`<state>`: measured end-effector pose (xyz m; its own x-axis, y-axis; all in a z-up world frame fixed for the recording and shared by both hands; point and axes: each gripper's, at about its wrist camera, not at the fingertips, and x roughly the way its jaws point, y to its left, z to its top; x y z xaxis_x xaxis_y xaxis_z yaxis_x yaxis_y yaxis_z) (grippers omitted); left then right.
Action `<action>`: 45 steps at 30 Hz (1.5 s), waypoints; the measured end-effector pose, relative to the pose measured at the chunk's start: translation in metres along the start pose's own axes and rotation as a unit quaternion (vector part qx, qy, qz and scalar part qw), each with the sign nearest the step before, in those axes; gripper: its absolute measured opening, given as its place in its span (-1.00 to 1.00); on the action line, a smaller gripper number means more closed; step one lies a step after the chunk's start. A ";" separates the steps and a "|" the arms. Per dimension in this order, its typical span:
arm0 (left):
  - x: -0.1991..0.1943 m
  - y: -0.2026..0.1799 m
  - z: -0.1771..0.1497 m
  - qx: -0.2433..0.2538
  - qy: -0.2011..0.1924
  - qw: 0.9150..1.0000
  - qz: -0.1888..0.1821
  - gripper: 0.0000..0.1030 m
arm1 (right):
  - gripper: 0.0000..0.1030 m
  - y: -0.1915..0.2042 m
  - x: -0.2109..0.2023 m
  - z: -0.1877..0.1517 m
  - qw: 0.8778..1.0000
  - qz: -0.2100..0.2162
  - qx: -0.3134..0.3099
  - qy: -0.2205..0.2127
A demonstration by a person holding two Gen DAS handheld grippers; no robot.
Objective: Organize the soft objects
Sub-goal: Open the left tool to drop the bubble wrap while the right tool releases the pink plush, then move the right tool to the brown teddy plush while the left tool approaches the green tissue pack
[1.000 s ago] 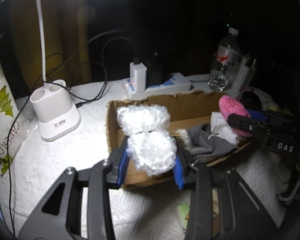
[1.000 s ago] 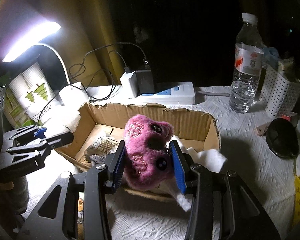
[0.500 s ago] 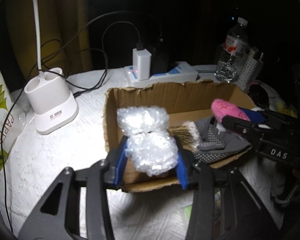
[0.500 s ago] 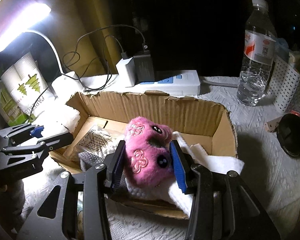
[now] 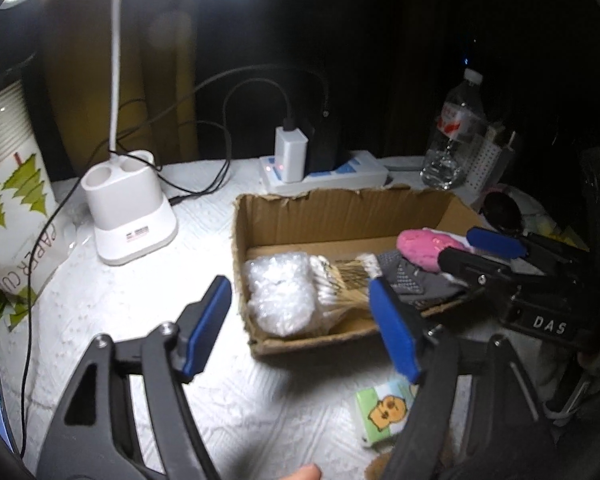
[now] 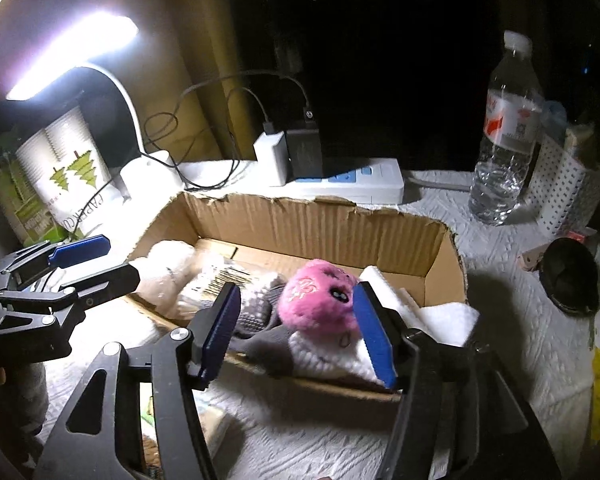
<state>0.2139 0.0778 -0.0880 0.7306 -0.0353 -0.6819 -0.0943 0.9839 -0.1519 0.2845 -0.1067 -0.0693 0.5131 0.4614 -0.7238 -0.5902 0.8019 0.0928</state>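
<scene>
So both grippers are letting go over the cardboard box (image 5: 340,204) right now. The left gripper (image 5: 300,324) has just been spreading its jaws and is sitting empty, with the bubble wrap bundle (image 5: 282,294) lying in the box's left end, straight ahead past the fingertips and clear of both pads. The right gripper (image 6: 296,328) has just been opening too; the pink plush toy (image 6: 320,300) is resting on the socks at the box's right end, between the jaws and hugging the right-hand pad, though I'm not seeing it squeezed. Each hand is nearest its own item, so I'm guessing backing straight out is next.
</scene>
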 end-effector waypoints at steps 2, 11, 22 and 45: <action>-0.008 0.002 -0.003 -0.003 -0.004 1.000 -0.002 0.41 | 0.21 0.005 -0.008 0.000 1.000 -0.003 -0.002 -0.006; -0.042 0.009 -0.029 -0.008 -0.010 1.000 -0.004 0.42 | 0.22 0.034 -0.041 -0.013 1.000 -0.009 -0.009 -0.021; -0.066 0.020 -0.070 -0.016 -0.004 1.000 -0.012 0.42 | 0.22 0.071 -0.055 -0.053 1.000 -0.013 -0.012 0.000; -0.061 0.035 -0.124 -0.038 0.035 0.999 -0.009 0.42 | 0.62 0.101 -0.015 -0.121 0.997 0.004 -0.007 0.079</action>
<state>0.0822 0.0926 -0.1400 0.6834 -0.0668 -0.7270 -0.1351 0.9670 -0.2159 0.1415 -0.0785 -0.1318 0.4052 0.4017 -0.8213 -0.6026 0.7929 0.0905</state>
